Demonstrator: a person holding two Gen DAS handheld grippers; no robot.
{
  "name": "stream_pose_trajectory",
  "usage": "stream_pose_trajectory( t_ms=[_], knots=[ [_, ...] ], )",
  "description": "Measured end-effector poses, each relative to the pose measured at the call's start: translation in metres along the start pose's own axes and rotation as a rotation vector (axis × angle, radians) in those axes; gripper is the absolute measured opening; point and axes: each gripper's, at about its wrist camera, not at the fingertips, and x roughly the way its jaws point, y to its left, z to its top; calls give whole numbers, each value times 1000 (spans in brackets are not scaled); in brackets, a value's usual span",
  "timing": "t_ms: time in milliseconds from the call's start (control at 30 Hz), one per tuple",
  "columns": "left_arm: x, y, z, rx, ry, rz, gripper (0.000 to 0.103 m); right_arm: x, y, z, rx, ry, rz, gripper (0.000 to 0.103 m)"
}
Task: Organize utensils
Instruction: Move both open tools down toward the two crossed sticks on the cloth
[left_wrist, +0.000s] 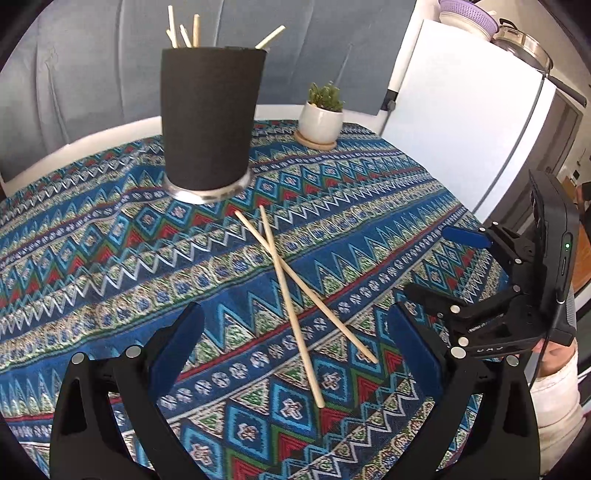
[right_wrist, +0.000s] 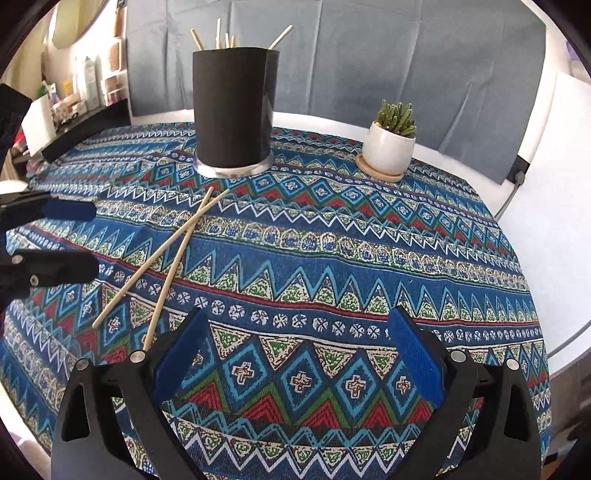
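Two loose wooden chopsticks (left_wrist: 331, 314) (right_wrist: 161, 258) lie crossed on the patterned tablecloth (left_wrist: 110, 258), in front of a black cylindrical holder (left_wrist: 210, 118) (right_wrist: 232, 110). The holder stands upright on a metal base with several chopsticks sticking out of it. My left gripper (left_wrist: 295, 332) hovers open just above the near ends of the crossed pair, which lie between its blue pads. My right gripper (right_wrist: 299, 332) is open and empty over bare cloth, with the chopsticks off to its left. Each gripper shows in the other's view: the right gripper (left_wrist: 443, 266) and the left gripper (right_wrist: 88, 240).
A small cactus in a white pot (left_wrist: 321, 122) (right_wrist: 389, 147) sits on a wooden coaster at the back right of the table. A grey curtain hangs behind. A white fridge (left_wrist: 461, 110) stands to the right, and a shelf with bottles (right_wrist: 85, 92) to the left.
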Motion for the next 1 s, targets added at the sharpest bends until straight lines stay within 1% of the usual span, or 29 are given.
stream_pose_trajectory(
  t_ms=[67,167,233,267,367,400,467,600,700,800,833,900,1000],
  knots=[
    [0,7,3,3,0,28,97,4,1,5,-12,14,19,93],
    [7,16,6,-2,47,39,97,13,6,15,-24,46,54,93],
    [13,22,7,-26,75,57,97,18,13,21,-52,66,57,93],
    [17,24,7,-37,93,55,97,20,17,25,-69,71,62,93],
    [26,28,8,-62,138,-16,97,23,28,32,-121,80,99,93],
    [28,28,9,-67,144,-22,97,24,32,33,-139,79,117,93],
    [32,28,11,-71,142,-16,97,25,39,33,-178,85,131,93],
    [46,27,18,-66,170,-6,97,31,52,26,-260,102,173,93],
    [59,27,21,-65,198,-1,97,39,58,23,-271,102,176,93],
    [69,24,20,-36,227,18,97,45,60,22,-260,96,190,93],
    [70,24,19,-15,224,28,97,47,61,22,-267,97,176,94],
    [72,22,16,37,230,73,97,47,58,22,-270,89,170,94],
    [74,19,10,131,239,152,98,48,54,24,-288,85,124,95]
  ],
)
